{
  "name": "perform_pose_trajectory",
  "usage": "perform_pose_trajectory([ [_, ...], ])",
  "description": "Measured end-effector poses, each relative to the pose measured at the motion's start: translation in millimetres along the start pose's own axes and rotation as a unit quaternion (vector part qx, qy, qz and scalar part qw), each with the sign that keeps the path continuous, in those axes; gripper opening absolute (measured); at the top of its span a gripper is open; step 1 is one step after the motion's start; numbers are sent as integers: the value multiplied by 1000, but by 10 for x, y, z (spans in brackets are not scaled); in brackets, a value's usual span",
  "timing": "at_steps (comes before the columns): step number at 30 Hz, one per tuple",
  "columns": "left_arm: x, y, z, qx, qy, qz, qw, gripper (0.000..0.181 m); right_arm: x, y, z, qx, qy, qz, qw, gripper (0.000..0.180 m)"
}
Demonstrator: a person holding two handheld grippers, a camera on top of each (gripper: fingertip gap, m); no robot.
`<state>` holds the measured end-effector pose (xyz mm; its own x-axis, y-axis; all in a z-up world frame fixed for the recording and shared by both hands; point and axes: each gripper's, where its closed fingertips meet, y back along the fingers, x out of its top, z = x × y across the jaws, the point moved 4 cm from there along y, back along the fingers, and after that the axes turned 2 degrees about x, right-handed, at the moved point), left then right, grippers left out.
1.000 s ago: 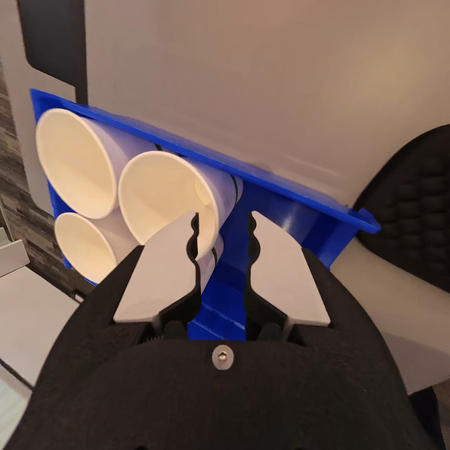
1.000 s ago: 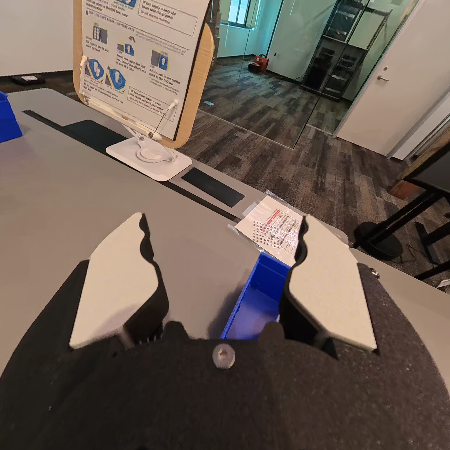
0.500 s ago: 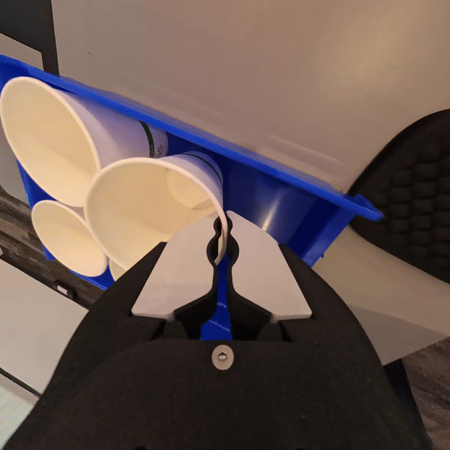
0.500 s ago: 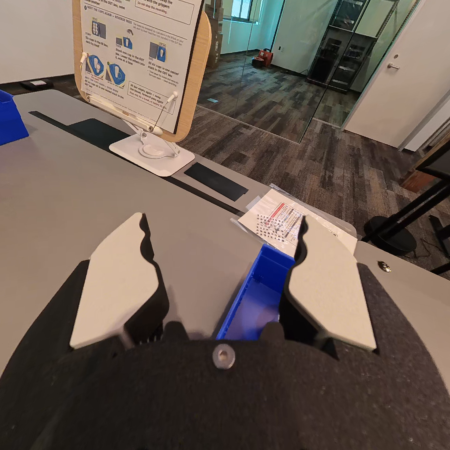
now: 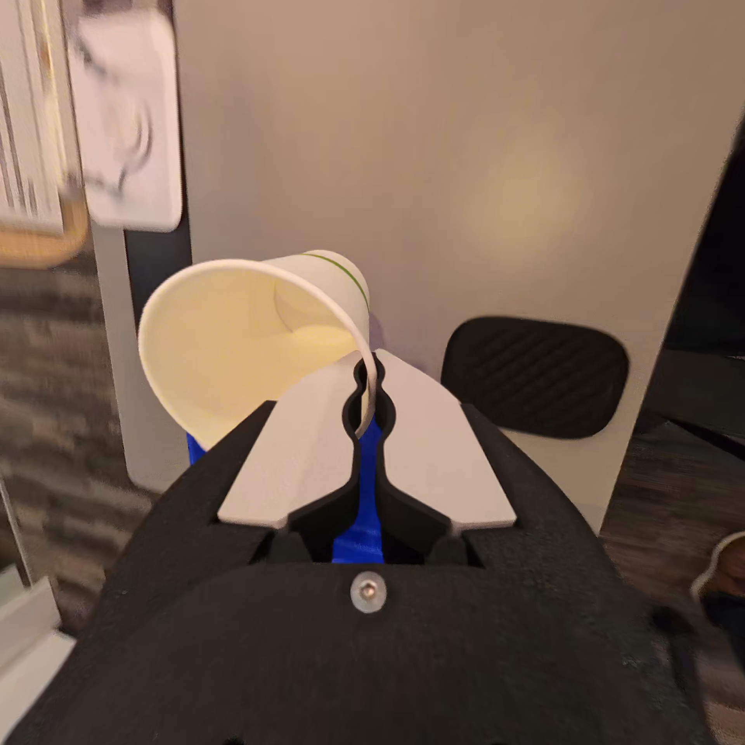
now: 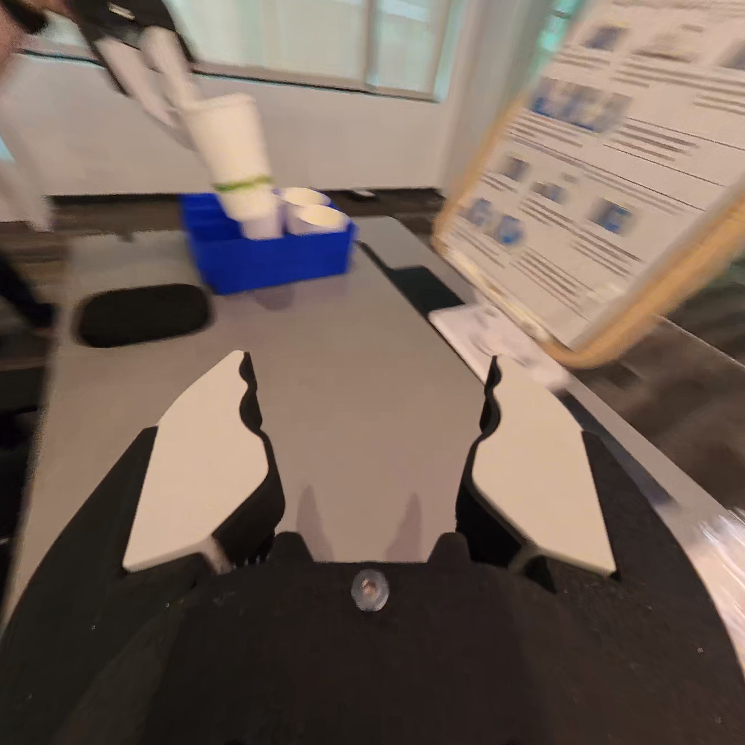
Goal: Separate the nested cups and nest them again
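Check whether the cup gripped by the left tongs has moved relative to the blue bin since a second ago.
Yes. The cup, pinched at its rim by the left tongs, has been lifted up out of the blue bin, where other cups remain.

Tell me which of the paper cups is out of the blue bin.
The cup with the green band: the left tool pinches its rim and holds it above the blue bin. The other cups stand inside.

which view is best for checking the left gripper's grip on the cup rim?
Left wrist view. The left gripper is shut on the cup, its rim pinched between the fingertips, sharp and close. The right wrist view shows the same cup far off and blurred, lifted above the blue bin, the contact unreadable.
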<state>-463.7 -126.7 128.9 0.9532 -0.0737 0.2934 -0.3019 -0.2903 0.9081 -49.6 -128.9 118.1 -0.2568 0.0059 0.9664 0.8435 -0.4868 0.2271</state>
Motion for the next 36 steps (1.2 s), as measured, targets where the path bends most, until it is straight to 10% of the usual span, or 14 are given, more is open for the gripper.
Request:
perform_pose_trajectory([
  [5, 914, -109, 321, -61, -122, 64, 989, 0, 356, -739, -640, 173, 22, 30, 984, 107],
  [13, 1610, -290, 566, -88, -221, 78, 968, 0, 442, -1248, -881, 237, 18, 9, 971, 108],
  [33, 1804, -343, 758, -110, -256, 77, 957, 0, 328, -1380, -1203, 348, -32, -1, 937, 91],
  [36, 1843, -354, 730, -104, -232, 87, 963, 25, 350, -1371, -1186, 345, -32, 7, 938, 90],
])
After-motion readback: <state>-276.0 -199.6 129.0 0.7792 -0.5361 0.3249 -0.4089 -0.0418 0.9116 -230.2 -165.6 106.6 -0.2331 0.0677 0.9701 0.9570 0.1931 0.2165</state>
